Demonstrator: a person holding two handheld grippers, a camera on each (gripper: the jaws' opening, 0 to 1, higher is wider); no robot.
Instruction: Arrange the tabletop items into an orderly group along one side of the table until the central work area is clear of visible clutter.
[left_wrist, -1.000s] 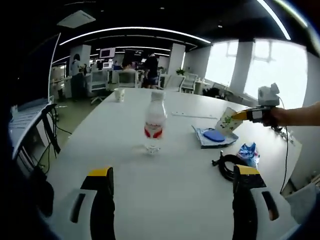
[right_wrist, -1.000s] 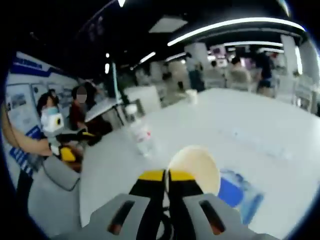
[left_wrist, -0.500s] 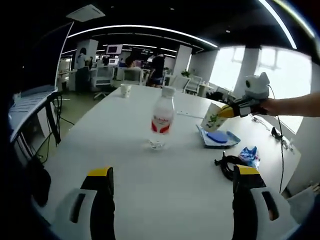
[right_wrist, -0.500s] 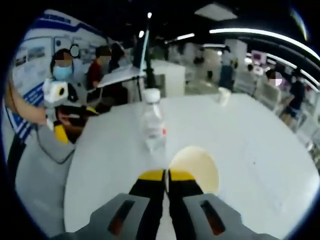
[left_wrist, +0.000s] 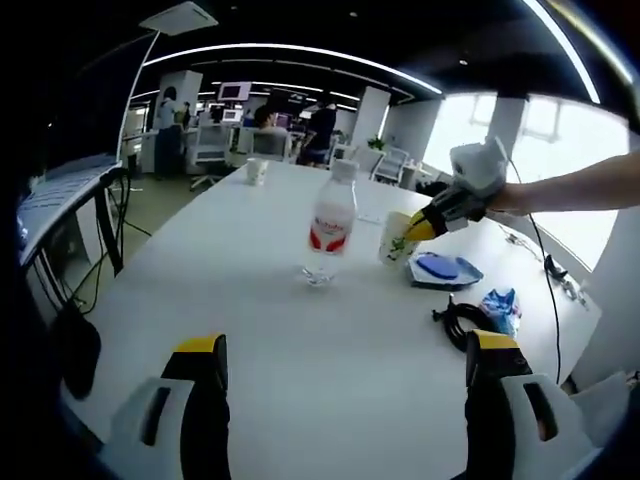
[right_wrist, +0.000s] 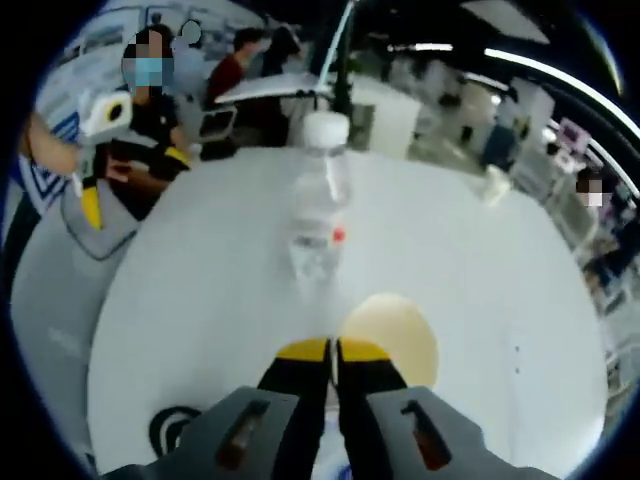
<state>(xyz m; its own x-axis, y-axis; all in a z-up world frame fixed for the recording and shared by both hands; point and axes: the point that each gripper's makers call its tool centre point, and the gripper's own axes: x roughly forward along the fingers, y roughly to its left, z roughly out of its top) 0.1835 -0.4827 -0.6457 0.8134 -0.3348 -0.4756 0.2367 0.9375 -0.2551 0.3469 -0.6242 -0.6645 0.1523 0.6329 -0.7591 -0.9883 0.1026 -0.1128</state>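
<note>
A clear water bottle (left_wrist: 332, 225) with a red label and white cap stands upright mid-table, also seen as the bottle (right_wrist: 320, 210) straight ahead in the right gripper view. My right gripper (right_wrist: 333, 350) is shut on the rim of a paper cup (right_wrist: 395, 340). In the left gripper view the cup (left_wrist: 396, 238) hangs just right of the bottle, with the right gripper (left_wrist: 425, 228) gripping its rim. My left gripper (left_wrist: 345, 400) is open over the near table with nothing between its jaws. It shows at the table's edge as the left gripper (right_wrist: 90, 200).
On the white table (left_wrist: 200, 290) lie a blue pad on a light blue cloth (left_wrist: 440, 268), a black cable coil (left_wrist: 460, 325) and a blue packet (left_wrist: 498, 303). A second paper cup (left_wrist: 256, 172) stands at the far end. People sit beyond the table.
My right gripper has carried the paper cup from above the blue cloth towards the bottle, and the cup now hangs close beside it. The left gripper stays open.
</note>
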